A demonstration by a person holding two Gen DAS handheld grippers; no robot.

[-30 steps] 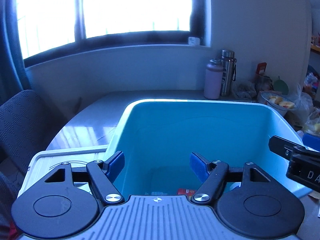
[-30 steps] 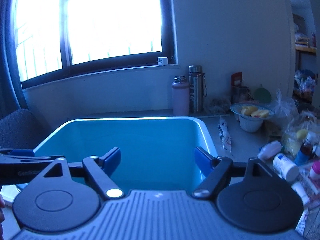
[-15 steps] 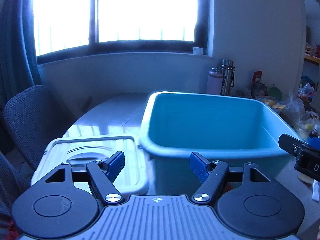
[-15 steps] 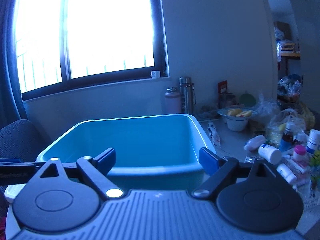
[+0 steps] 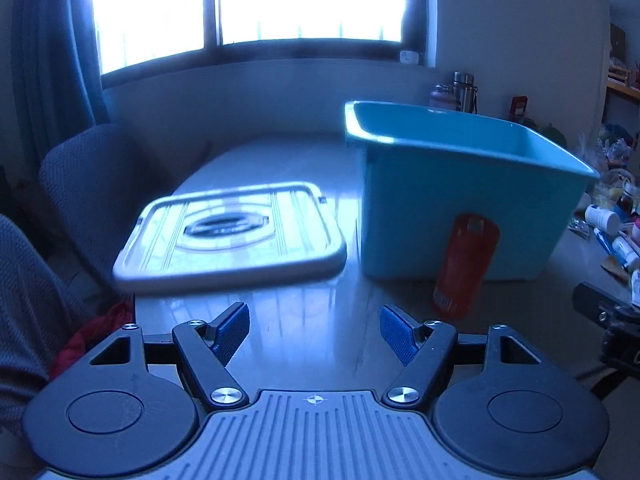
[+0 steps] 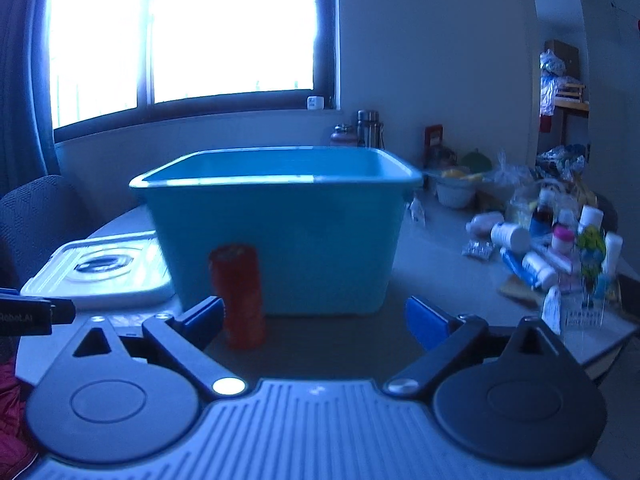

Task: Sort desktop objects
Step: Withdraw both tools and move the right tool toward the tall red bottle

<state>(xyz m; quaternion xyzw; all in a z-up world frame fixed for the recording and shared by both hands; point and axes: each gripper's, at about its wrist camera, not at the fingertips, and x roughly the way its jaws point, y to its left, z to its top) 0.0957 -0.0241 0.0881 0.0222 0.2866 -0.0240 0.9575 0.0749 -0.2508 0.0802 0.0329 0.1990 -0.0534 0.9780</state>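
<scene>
Now both claws are empty – left gripper half open, right gripper opening – and could topple the red canister near the teal bin.

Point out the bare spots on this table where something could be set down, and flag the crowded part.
Bare tabletop lies before the blue bin, between the white lid and the orange container. Another clear strip runs right of the bin. Beyond that, bottles and packets crowd the right end.
</scene>
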